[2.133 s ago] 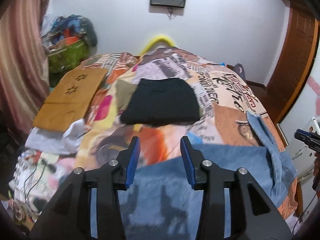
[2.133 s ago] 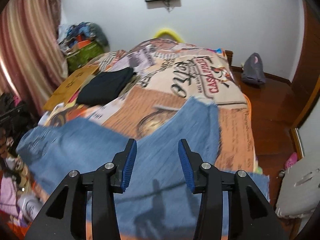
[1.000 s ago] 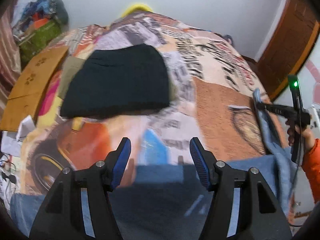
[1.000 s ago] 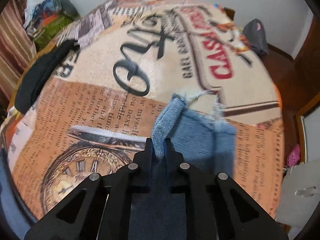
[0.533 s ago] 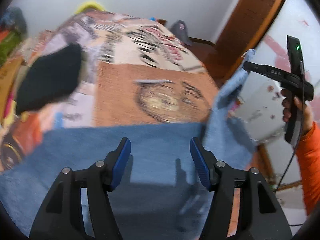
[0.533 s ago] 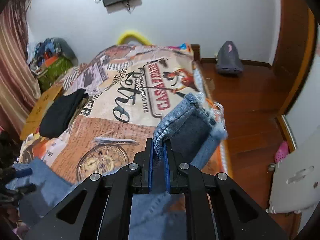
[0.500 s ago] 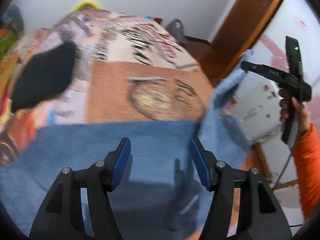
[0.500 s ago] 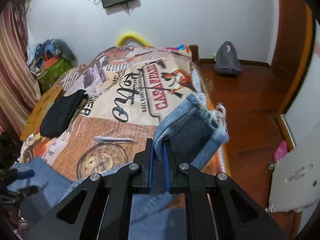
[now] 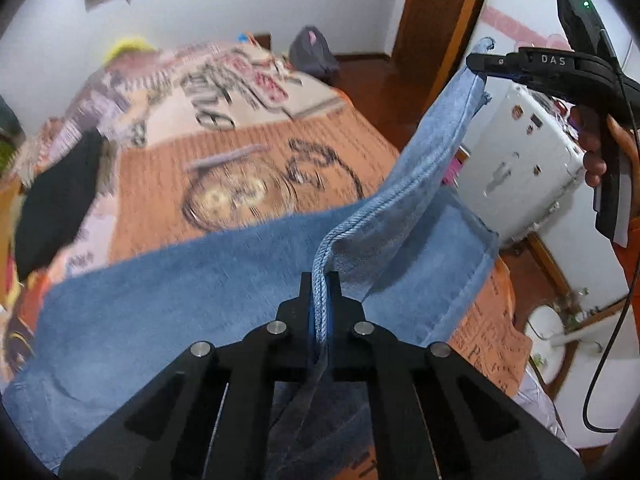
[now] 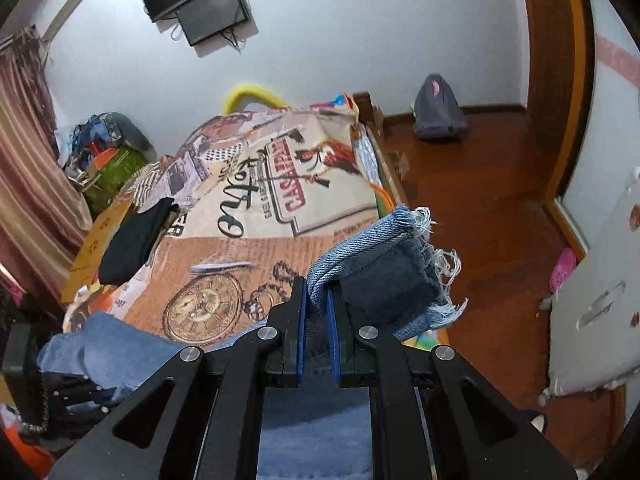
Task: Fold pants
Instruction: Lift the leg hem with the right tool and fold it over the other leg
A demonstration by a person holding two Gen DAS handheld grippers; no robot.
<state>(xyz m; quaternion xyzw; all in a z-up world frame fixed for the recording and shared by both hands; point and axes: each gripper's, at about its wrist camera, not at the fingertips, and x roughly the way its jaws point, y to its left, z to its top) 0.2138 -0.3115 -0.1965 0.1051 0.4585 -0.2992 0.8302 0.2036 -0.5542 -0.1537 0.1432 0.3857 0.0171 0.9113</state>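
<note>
Blue denim pants (image 9: 168, 304) lie across the near end of the printed bedspread (image 9: 240, 152). My left gripper (image 9: 320, 284) is shut on the side seam of one raised leg. That leg runs up and to the right to my right gripper (image 9: 480, 65), which is shut on its frayed hem. In the right wrist view my right gripper (image 10: 317, 294) pinches the frayed hem end (image 10: 384, 276) above the bed's right edge, and the rest of the pants (image 10: 108, 344) hangs down to the lower left.
A folded black garment (image 10: 136, 240) lies on the bed's left side, also in the left wrist view (image 9: 56, 208). A white appliance (image 9: 520, 160) and wooden floor (image 10: 480, 208) are to the right. Clutter and a curtain (image 10: 28, 168) stand at left.
My left gripper has closed on the seam of the pant leg; it was open before. My right gripper has lifted the hem higher and to the right, stretching the leg between both grippers.
</note>
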